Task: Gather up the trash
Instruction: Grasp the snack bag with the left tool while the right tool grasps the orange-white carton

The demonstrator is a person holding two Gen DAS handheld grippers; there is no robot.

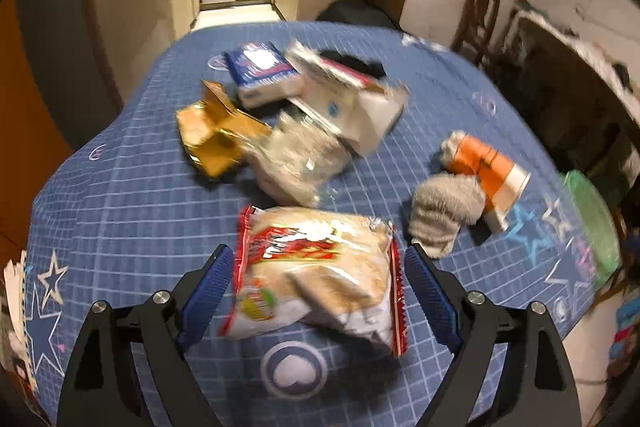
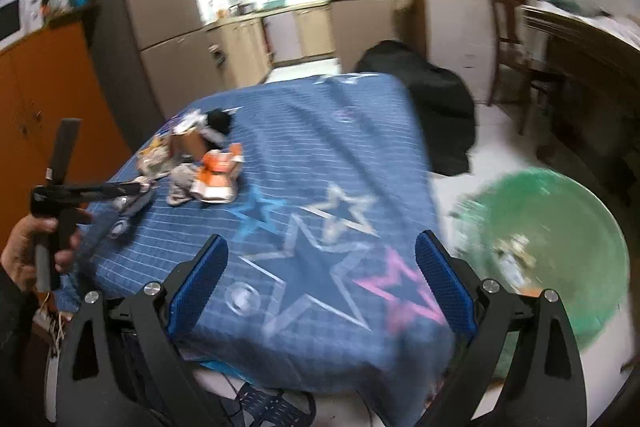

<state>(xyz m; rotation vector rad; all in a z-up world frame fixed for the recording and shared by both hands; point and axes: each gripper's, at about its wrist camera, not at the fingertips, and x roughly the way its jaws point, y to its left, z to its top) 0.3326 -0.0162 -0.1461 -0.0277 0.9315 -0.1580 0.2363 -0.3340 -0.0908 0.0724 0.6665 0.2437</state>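
On the blue star-print tablecloth [image 1: 120,187] lies a red-edged snack packet [image 1: 316,275], between the fingers of my left gripper [image 1: 319,251]. The jaws stand open, with a gap on each side of the packet. Beyond it sit a gold wrapper [image 1: 216,135], a clear plastic bag [image 1: 300,159], a blue box [image 1: 260,75], a white carton [image 1: 360,107], an orange cup [image 1: 488,175] and a grey crumpled cloth [image 1: 444,215]. My right gripper [image 2: 322,239] is open and holds nothing, above the table's near corner [image 2: 340,131]. A green-lined bin [image 2: 540,259] stands on the floor to its right.
A hand [image 2: 28,251] holds the left gripper at the table's left side, near the trash pile [image 2: 192,163]. A black bag [image 2: 432,99] lies on the floor past the table. A wooden chair [image 2: 516,59] stands at right and an orange cabinet [image 2: 52,99] at left.
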